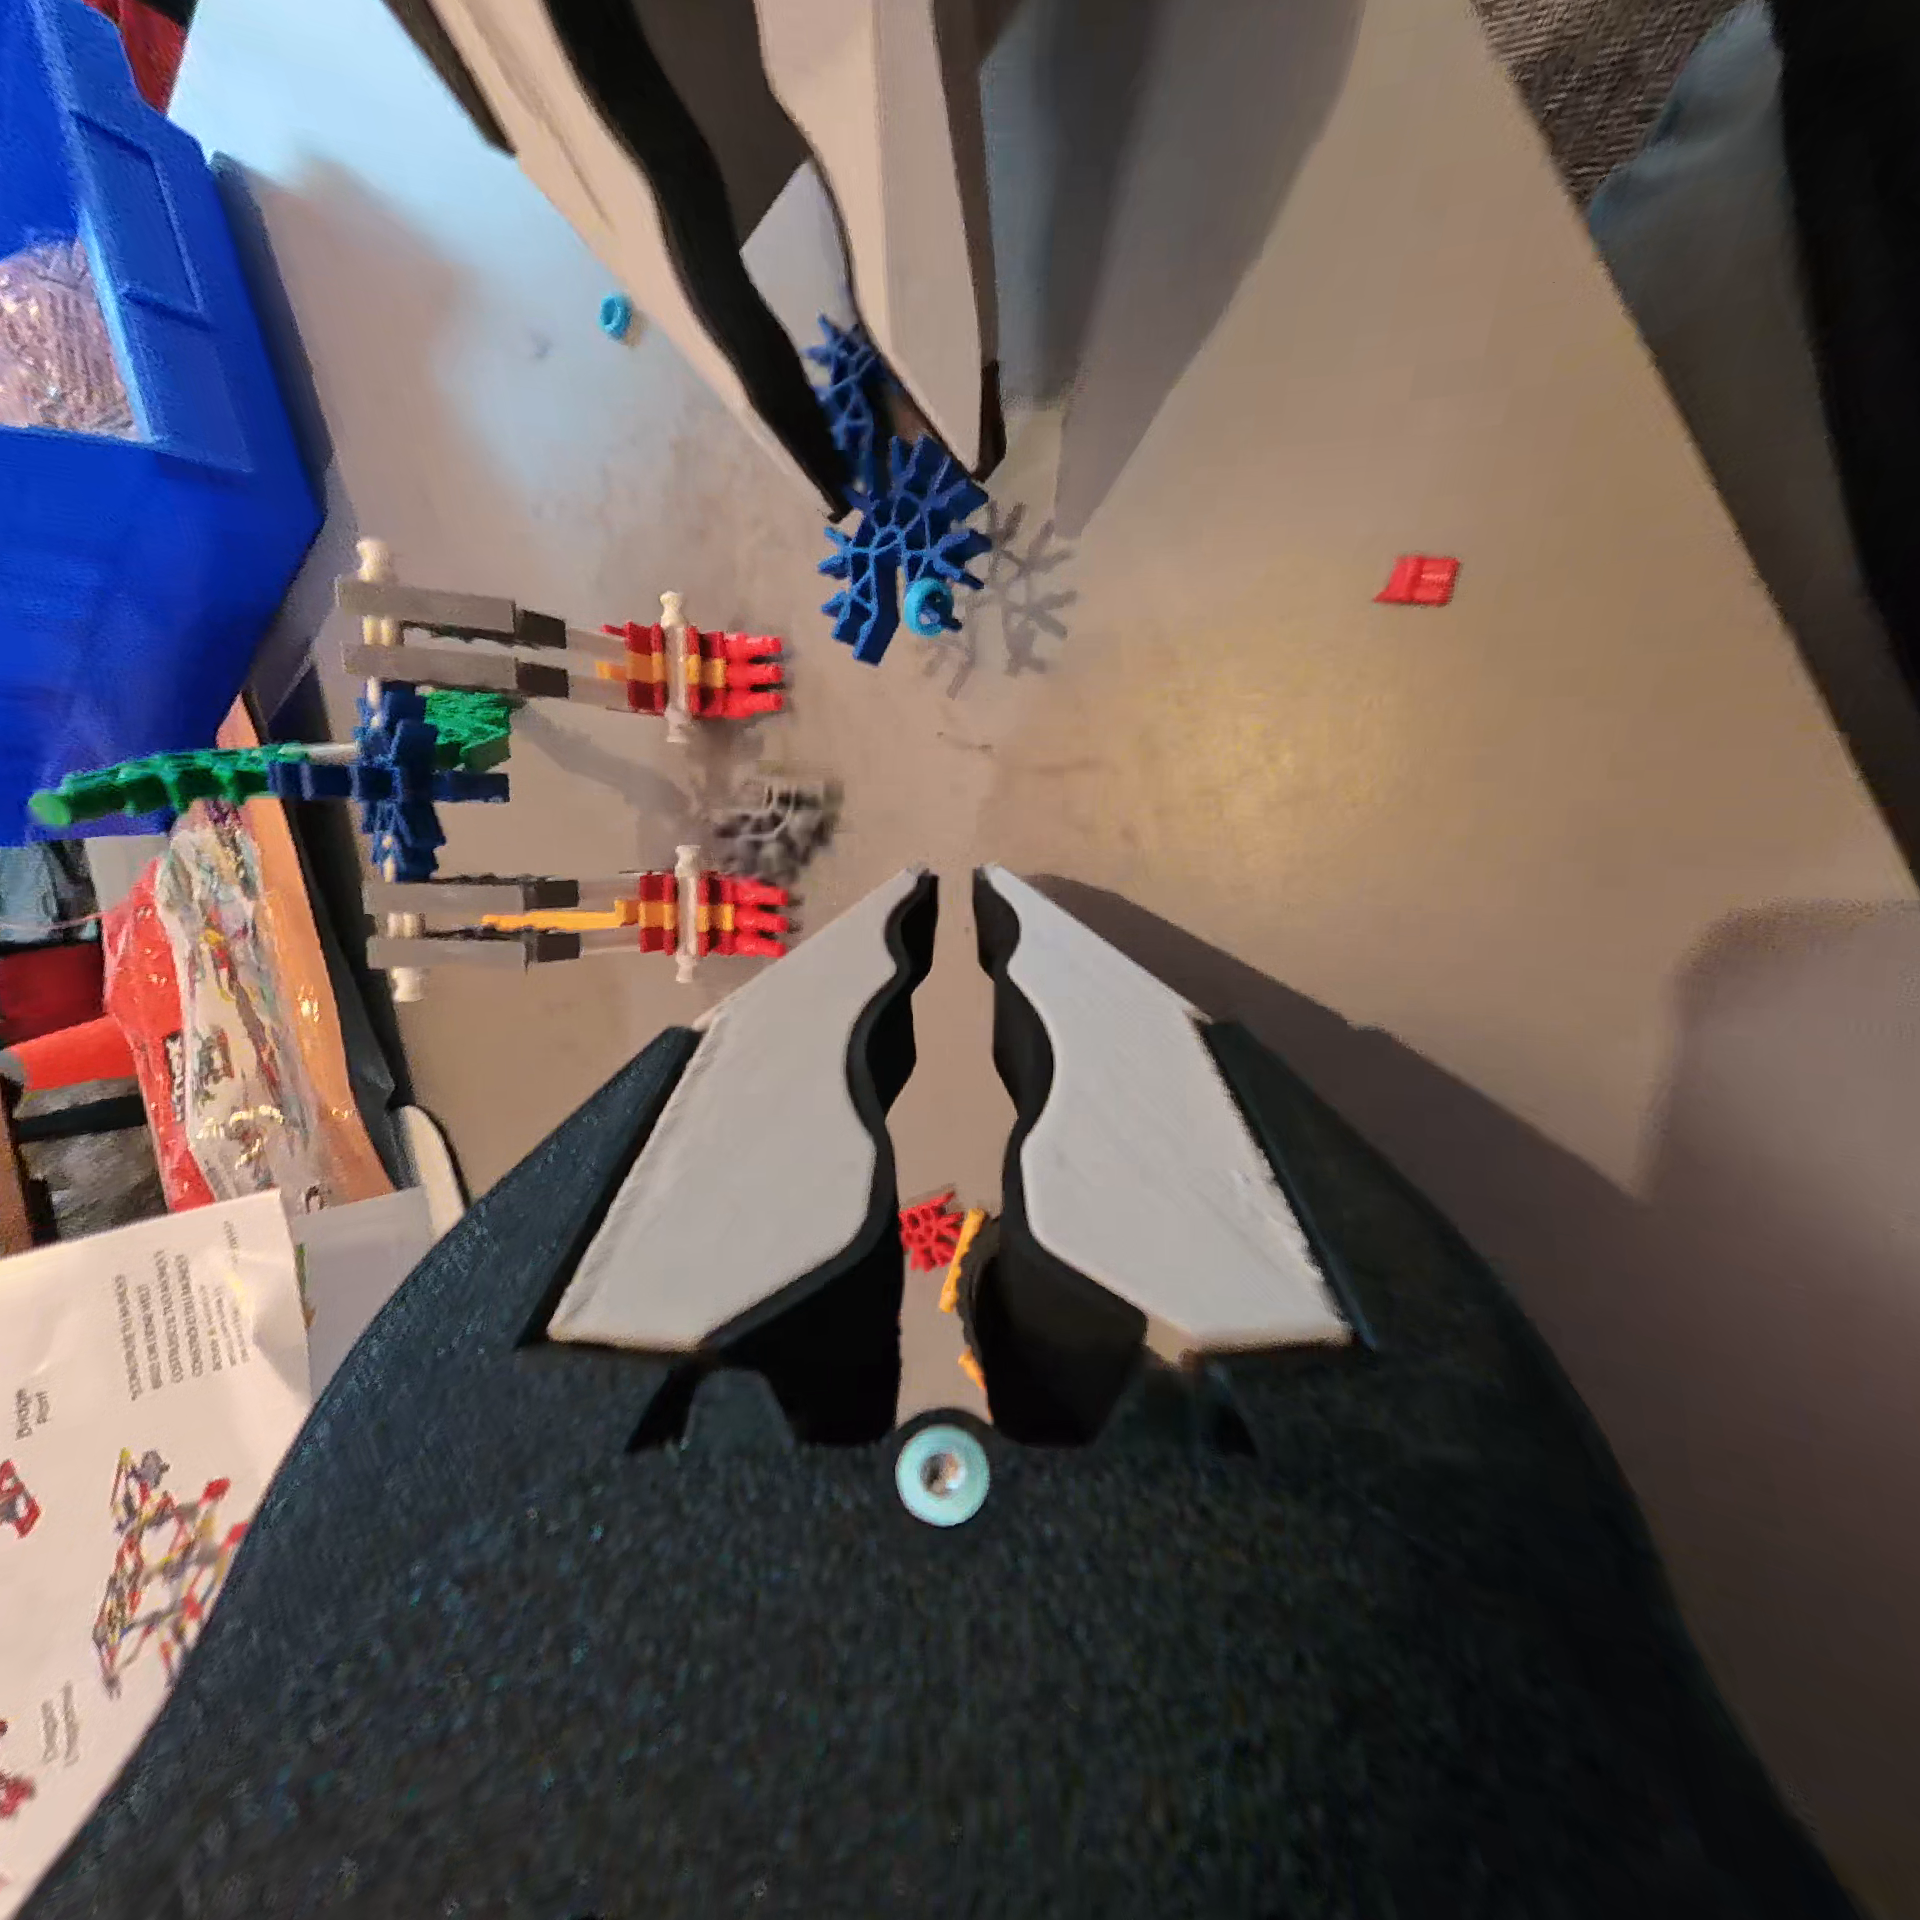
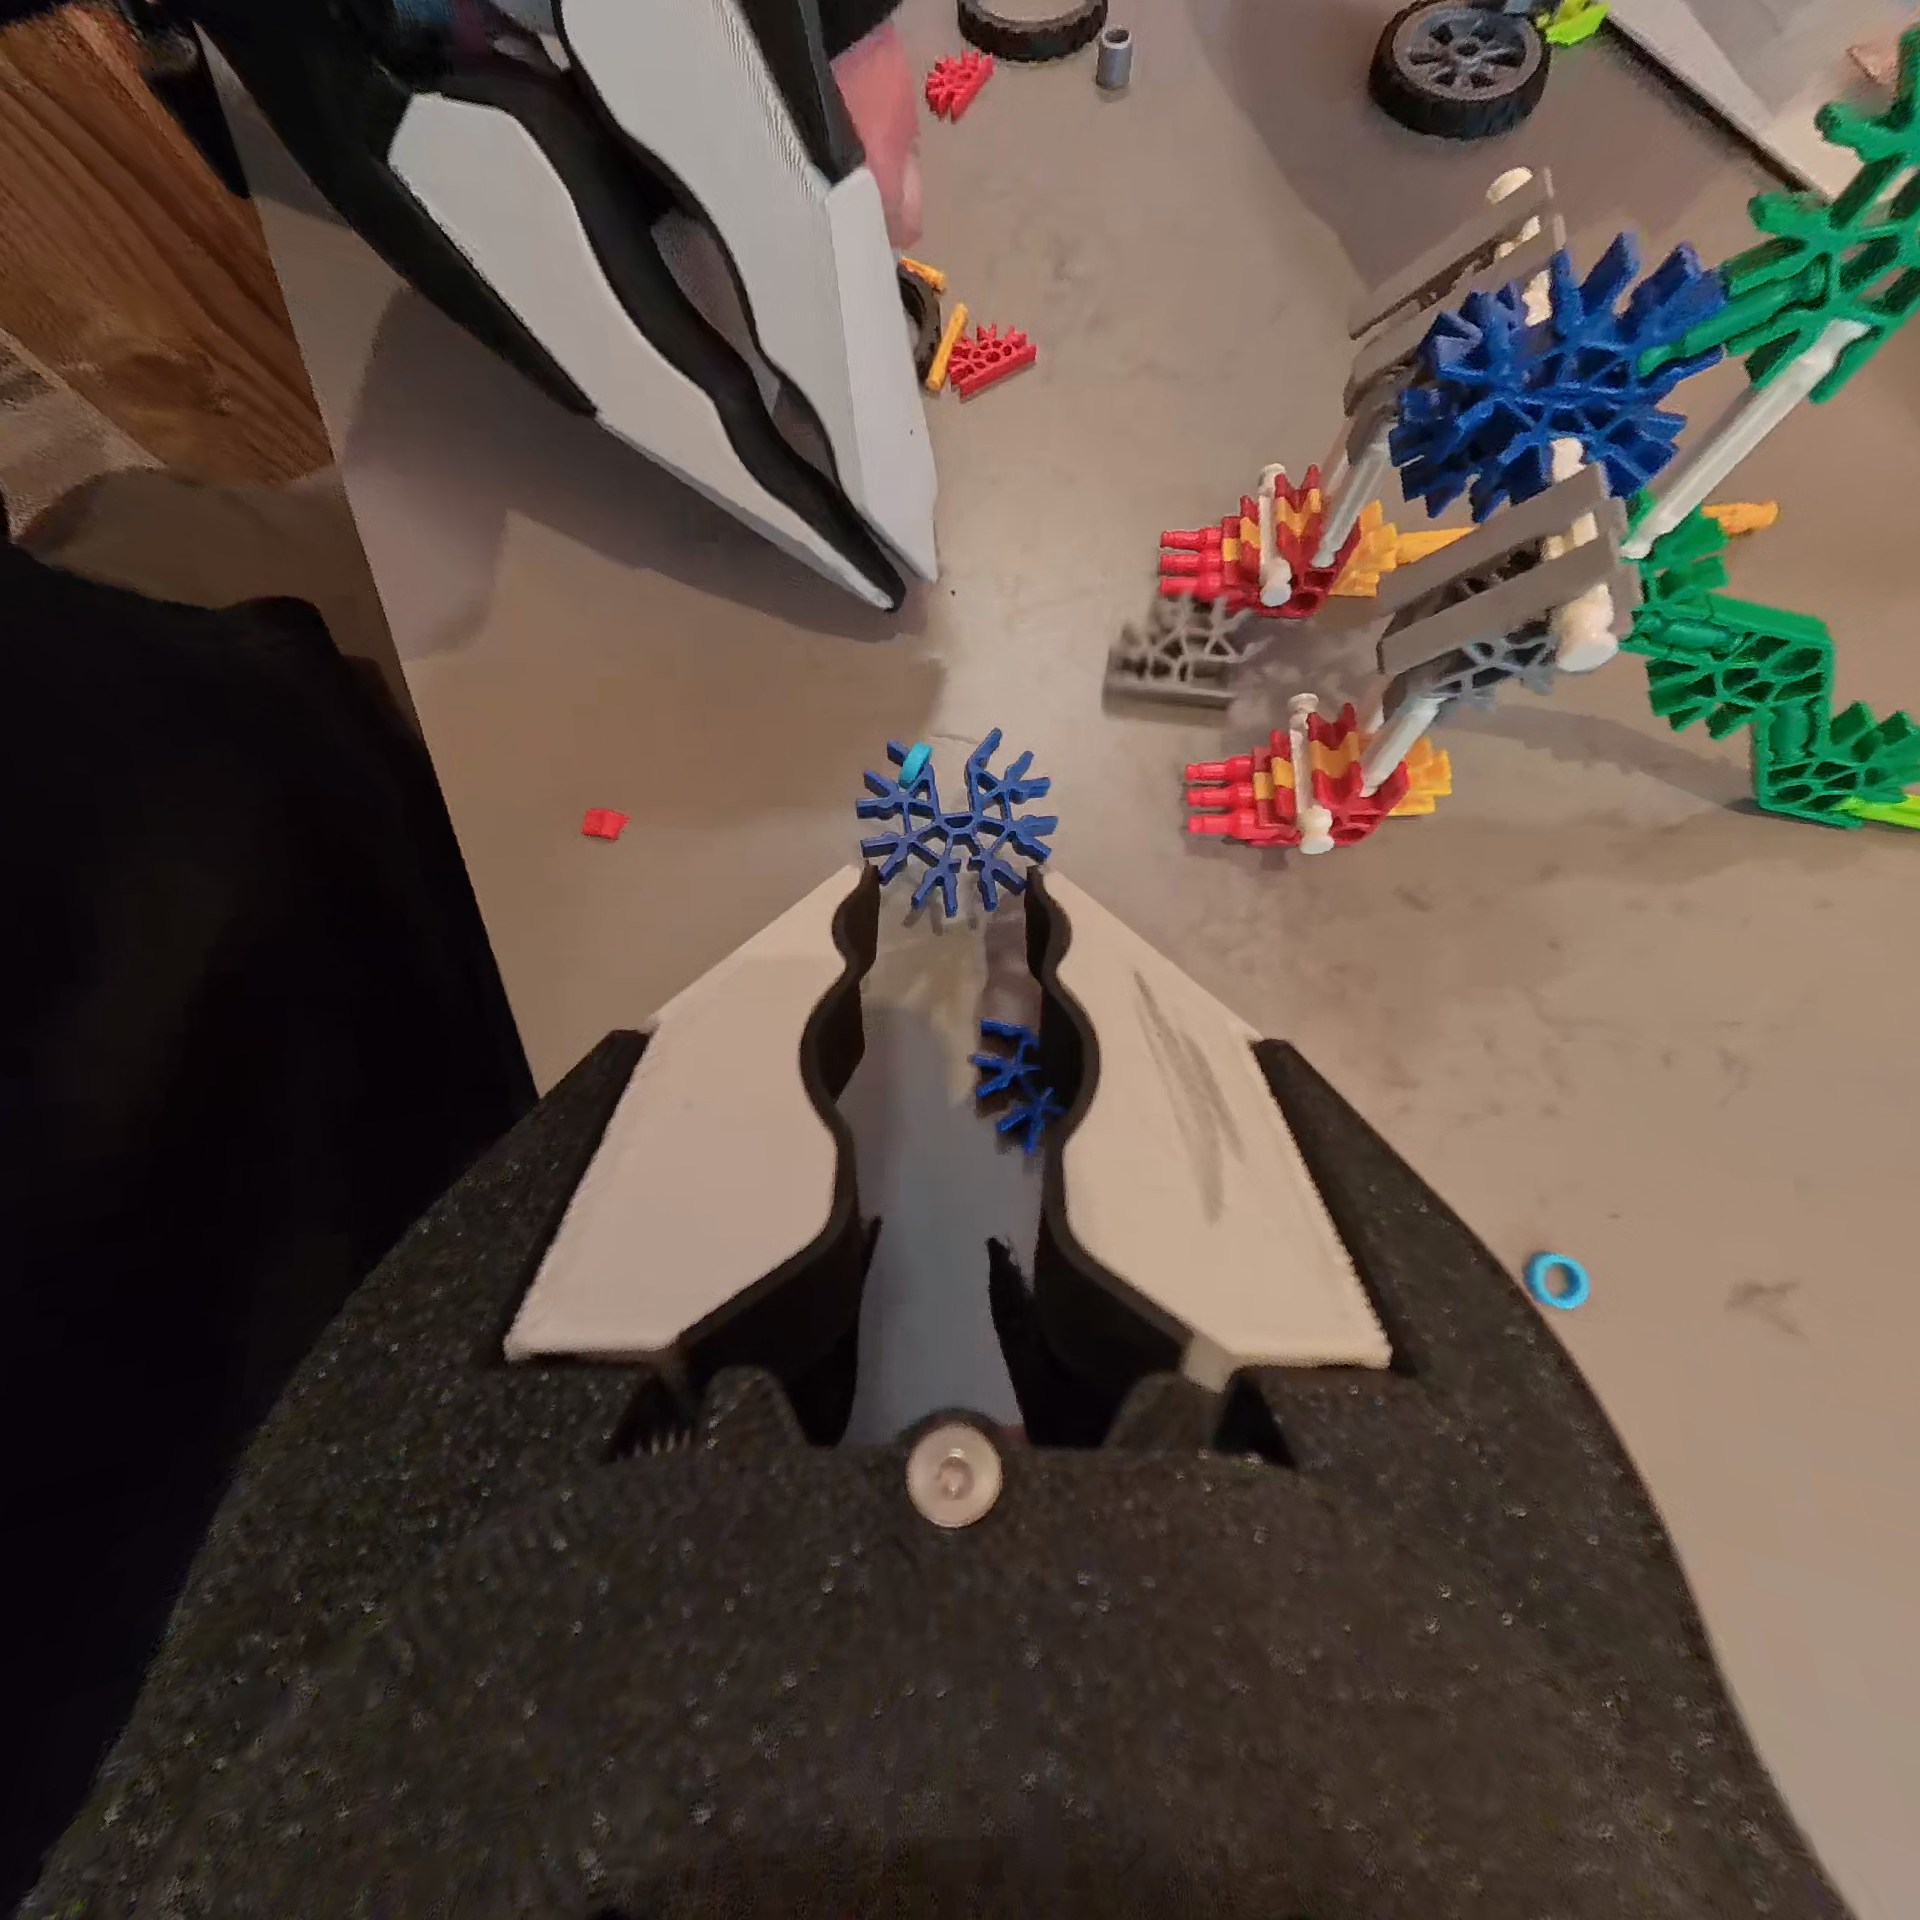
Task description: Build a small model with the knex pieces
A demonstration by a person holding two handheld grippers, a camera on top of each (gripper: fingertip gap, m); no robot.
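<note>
My right gripper [image 2: 951,883] is shut on a blue snowflake connector [image 2: 956,821] and holds it by its lower spokes just above the grey table [image 2: 1455,1091]. A small light-blue ring [image 2: 914,764] sits on one spoke. A second blue connector [image 2: 1018,1081] shows farther back between the fingers. From the left wrist view the held connector [image 1: 904,551] hangs at the right gripper's tips. My left gripper [image 1: 951,878] is shut and empty, its tips just above the table beside a loose grey connector [image 1: 779,821]. It also shows in the right wrist view [image 2: 914,587].
A model of red, yellow, grey, blue and green parts [image 1: 571,779] [image 2: 1538,416] stands nearby. Loose on the table are a red chip [image 1: 1418,580] [image 2: 605,823], a light-blue ring [image 1: 616,312] [image 2: 1555,1280], a red connector with a yellow rod [image 2: 987,353] and tyres [image 2: 1460,62]. A blue box [image 1: 125,416] and an instruction sheet [image 1: 104,1455] lie by the edge. Tip to tip, the grippers are about 7 cm apart.
</note>
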